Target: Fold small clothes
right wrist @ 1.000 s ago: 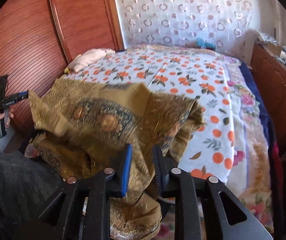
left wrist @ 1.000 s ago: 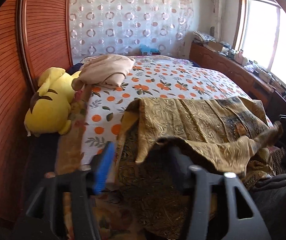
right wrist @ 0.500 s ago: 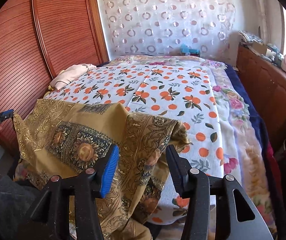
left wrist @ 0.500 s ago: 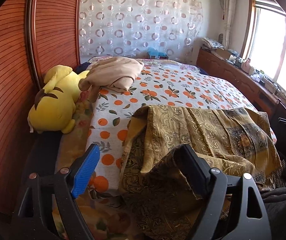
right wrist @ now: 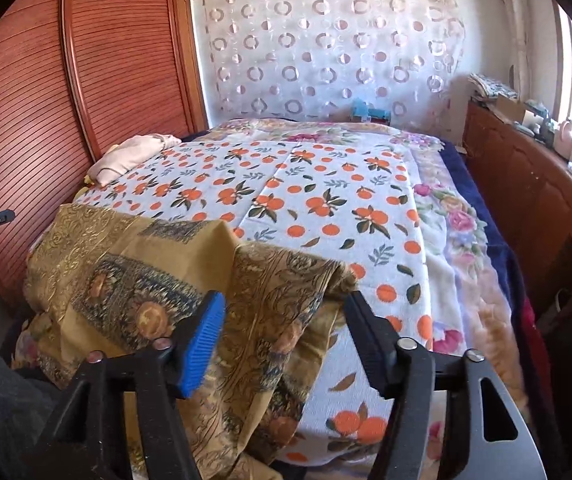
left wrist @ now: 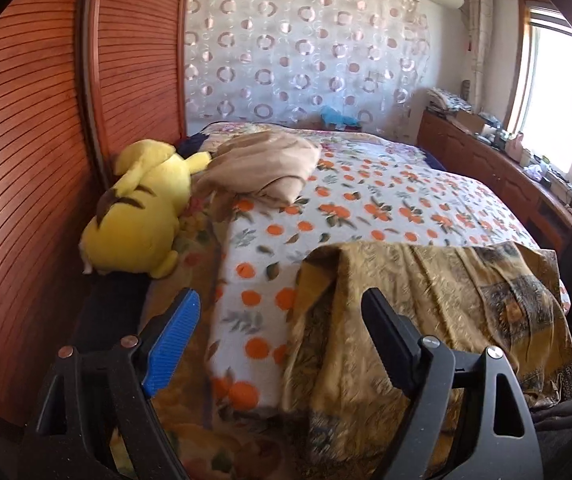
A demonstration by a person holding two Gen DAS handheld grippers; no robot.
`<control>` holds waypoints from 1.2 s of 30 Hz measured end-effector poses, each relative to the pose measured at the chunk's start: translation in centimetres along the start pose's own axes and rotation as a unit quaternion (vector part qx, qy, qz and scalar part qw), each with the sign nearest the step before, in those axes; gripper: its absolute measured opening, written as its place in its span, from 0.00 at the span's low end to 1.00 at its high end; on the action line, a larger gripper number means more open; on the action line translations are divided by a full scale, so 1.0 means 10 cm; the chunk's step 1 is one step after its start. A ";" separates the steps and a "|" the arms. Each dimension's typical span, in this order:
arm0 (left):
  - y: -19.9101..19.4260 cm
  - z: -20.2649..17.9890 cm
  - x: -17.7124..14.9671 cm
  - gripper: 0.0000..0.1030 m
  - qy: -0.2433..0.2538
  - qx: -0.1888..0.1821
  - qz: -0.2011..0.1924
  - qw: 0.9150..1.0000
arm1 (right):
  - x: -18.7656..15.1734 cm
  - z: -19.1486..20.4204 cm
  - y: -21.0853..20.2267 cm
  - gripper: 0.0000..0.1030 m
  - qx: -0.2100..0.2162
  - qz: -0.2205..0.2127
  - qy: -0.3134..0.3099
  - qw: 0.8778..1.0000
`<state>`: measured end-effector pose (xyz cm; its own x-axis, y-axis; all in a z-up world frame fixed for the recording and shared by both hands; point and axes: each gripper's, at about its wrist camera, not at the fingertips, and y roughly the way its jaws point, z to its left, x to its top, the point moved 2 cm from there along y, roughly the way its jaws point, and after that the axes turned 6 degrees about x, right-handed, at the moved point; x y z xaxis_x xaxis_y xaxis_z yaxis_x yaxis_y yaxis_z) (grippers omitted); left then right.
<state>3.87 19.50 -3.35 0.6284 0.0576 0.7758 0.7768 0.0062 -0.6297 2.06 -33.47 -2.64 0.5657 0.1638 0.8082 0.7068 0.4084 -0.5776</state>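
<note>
A gold paisley cloth [left wrist: 438, 296] with dark floral panels lies rumpled over the bed's [left wrist: 366, 204] near edge, at 5 o'clock from the plush [left wrist: 142, 216], while the left gripper [left wrist: 280, 322] and right gripper [right wrist: 284, 318] both gape wide, holding nothing.

A golden-brown cloth [left wrist: 438, 300] [right wrist: 158, 280] printed with paisley and dark floral panels lies loosely folded and rumpled across the near edge of the bed [right wrist: 326, 184], its lower part hanging over the side.
</note>
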 end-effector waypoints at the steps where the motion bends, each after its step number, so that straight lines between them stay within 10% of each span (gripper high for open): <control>1: 0.05 -0.04 0.03 0.81 0.002 -0.008 -0.001 1.000 | 0.01 -0.01 0.03 0.65 0.000 -0.002 0.001 1.000; 17: 1.17 -0.53 0.11 0.81 0.034 -0.046 0.091 0.994 | 0.16 -0.22 0.95 0.67 -0.060 0.031 -0.008 0.998; 26: 1.28 -0.54 0.05 0.81 0.033 -0.053 0.107 0.992 | 0.14 -0.33 1.21 0.69 -0.026 0.061 0.036 0.997; 36: 1.29 -0.48 0.10 0.53 0.001 -0.096 0.094 0.991 | -0.01 -0.32 1.04 0.61 -0.009 0.061 0.041 0.997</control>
<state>14.75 14.87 -10.48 0.7632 0.0368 0.6451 0.6386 -0.1948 -0.7445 10.67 -32.16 -9.10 0.6805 0.1375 0.7198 0.6371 0.3743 -0.6738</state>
